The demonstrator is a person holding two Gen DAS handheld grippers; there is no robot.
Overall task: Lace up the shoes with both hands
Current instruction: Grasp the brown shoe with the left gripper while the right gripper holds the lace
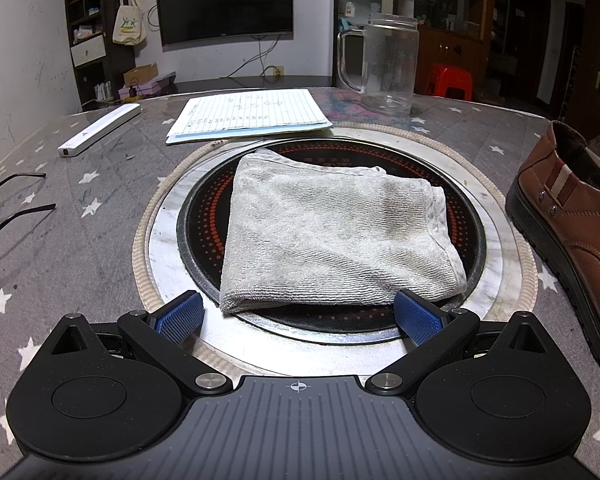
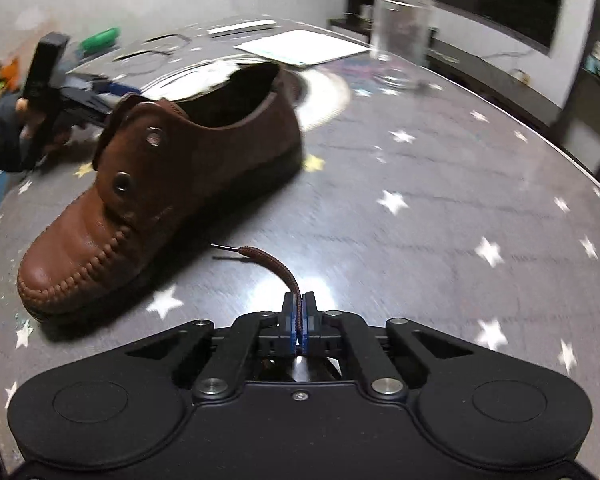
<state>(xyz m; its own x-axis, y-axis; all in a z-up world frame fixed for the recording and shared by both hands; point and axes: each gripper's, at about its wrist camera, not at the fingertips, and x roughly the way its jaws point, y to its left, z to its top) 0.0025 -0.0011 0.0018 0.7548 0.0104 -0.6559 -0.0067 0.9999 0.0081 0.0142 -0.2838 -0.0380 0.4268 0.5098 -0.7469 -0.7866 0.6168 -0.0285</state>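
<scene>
Shoe [image 1: 572, 216] sits at the far right edge of your left wrist view, heel end toward the cam: brown leather, thick black sole, red/cream striped tab and two metal studs on the side. Some stamped text inside the collar, too small to read. Your left gripper [image 1: 298, 314] hovers w/ blue pads spread wide, nothing between them, just over the near edge of a folded grey towel [image 1: 332, 236]. Towel lies on a round black cooktop [image 1: 204, 208] w/ orange dot rings; printing along its far rim is unreadable. Beyond it, lined paper [image 1: 252, 114] carries handwriting, not legible. Clear glass mug [image 1: 388, 62] stands to the paper's right, white bar-shaped device [image 1: 100, 130] to its left. Tote bag [image 1: 129, 12] on the wall has a green/yellow logo; wording can't be made out.

Right wrist view, motion-blurred: shoe [image 2: 160, 196] is on the star-print table cover [image 2: 440, 220], left of centre, toe toward the cam, moccasin stitching round the toe, two metal eyelets on the flap, no lace threaded thru those two eyelets. Your right gripper [image 2: 299, 312] is pressed together on a dark brown lace [image 2: 276, 264]; lace curves up and left, thin tip pointing at the shoe's side, not touching it. Left gripper [image 2: 96, 94] shows behind the shoe, blurred.
</scene>
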